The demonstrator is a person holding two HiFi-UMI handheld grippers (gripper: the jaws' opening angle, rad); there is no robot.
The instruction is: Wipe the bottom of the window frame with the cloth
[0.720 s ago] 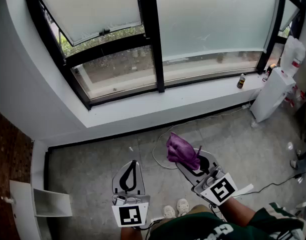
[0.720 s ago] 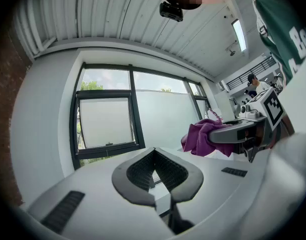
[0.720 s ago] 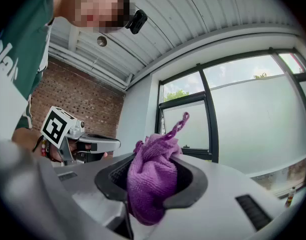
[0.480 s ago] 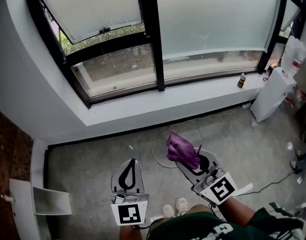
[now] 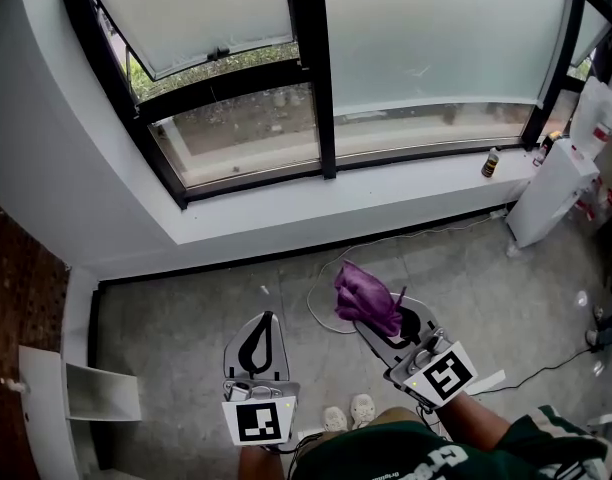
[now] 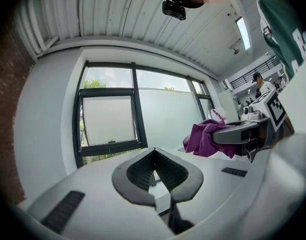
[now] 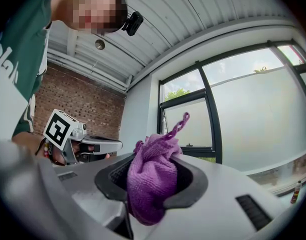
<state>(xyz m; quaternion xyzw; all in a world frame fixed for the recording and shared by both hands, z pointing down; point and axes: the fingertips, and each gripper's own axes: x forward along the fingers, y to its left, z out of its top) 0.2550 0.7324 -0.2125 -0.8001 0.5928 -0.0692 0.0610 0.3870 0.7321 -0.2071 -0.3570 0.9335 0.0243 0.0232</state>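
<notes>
Cloth (image 5: 362, 296) juts from right gripper (image 5: 377, 317) toward window frame (image 5: 313, 68).

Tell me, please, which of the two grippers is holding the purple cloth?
The right gripper: the purple cloth is bunched between its jaws. The left gripper, beside it, has its jaws together on nothing.

The cloth (image 5: 364, 300) was nubbly purple terry. The window frame (image 5: 321, 88) was matt black, probably metal, round frosted glass (image 5: 426, 38). The floor (image 5: 176, 318) was dull, mottled grey. The left tool (image 6: 154, 154) had a smooth pale plastic shell.
</notes>
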